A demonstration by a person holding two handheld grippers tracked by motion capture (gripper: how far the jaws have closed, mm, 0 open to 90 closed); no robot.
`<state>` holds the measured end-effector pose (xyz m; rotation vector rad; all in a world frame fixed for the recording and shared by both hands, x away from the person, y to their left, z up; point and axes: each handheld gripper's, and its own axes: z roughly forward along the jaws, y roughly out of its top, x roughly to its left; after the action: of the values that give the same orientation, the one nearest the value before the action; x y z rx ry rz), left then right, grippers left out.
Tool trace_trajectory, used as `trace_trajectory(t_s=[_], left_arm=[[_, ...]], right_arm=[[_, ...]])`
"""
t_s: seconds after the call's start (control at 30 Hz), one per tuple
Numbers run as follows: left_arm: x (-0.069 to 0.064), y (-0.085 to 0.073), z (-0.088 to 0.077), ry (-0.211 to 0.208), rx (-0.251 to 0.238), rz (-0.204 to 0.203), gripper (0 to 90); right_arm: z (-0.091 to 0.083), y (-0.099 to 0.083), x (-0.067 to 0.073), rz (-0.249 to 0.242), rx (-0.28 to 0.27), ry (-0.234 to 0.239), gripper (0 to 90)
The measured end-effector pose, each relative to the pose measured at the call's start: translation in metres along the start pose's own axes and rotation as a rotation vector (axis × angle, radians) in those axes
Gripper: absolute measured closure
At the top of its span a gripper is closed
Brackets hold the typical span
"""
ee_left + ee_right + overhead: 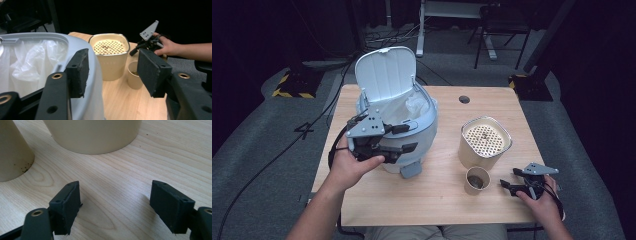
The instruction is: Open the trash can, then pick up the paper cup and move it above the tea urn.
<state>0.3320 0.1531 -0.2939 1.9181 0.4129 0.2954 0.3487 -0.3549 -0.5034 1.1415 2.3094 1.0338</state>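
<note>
A: Item one, the wooden table (377,200)?

B: Light wood, square top, a round cable hole (464,99) near its far edge.

A: Item two?

B: Pale blue lidded waste bin (424,132), left of centre, lid (385,74) hinged up at the back, a translucent plastic liner (409,106) inside.

A: Item three?

B: Cream canister (484,142) with a perforated insert at the top, right of centre. Just in front of it stands a small paper cup (476,180), upright, dark residue inside; a few dark specks lie on the wood at its base in the right gripper view.

A: Left gripper (404,137)?

B: Held by the left hand (349,167) at the bin's near side. Jaws spread wide, nothing between them; in the left gripper view one pad (80,72) sits over the bin's rim, the other (151,71) stands out over the table.

A: Right gripper (508,177)?

B: In the right hand (544,200), low over the table near its front right corner, just beside the cup. Jaws wide apart, bare wood between them, gripping nothing
</note>
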Motion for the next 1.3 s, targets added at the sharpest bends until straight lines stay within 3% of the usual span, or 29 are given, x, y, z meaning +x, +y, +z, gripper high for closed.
trace_trajectory(t_s=[0.27,0.43,0.53,0.63,0.77,0.9,1.07,1.3], left_arm=[[-0.022,-0.032,-0.013,-0.047,0.001,0.016,34.3],[-0.029,-0.060,-0.017,-0.033,0.037,-0.026,33.8],[-0.027,-0.077,-0.015,-0.007,0.068,-0.046,33.4],[-0.020,-0.100,-0.010,0.018,0.088,-0.093,33.4],[-0.005,-0.129,-0.006,0.047,0.074,-0.160,33.9],[0.007,-0.151,0.000,0.100,0.170,-0.181,34.3],[0.014,-0.170,0.010,0.125,0.253,-0.232,34.3],[0.018,-0.188,0.023,0.207,0.386,-0.227,32.6]], right_arm=[[-0.001,-0.001,0.000,-0.002,0.001,0.001,24.8],[-0.001,-0.001,0.000,-0.002,0.001,0.001,24.8],[-0.001,-0.001,0.001,-0.005,0.002,0.001,25.2],[-0.001,-0.001,0.002,-0.005,0.000,-0.005,25.4],[-0.005,0.000,0.005,-0.010,0.034,0.009,27.7],[-0.012,0.003,0.010,-0.030,0.056,0.041,28.7],[-0.021,0.007,0.016,-0.038,0.050,0.070,28.6],[-0.032,0.007,0.023,-0.040,0.042,0.073,28.6]])
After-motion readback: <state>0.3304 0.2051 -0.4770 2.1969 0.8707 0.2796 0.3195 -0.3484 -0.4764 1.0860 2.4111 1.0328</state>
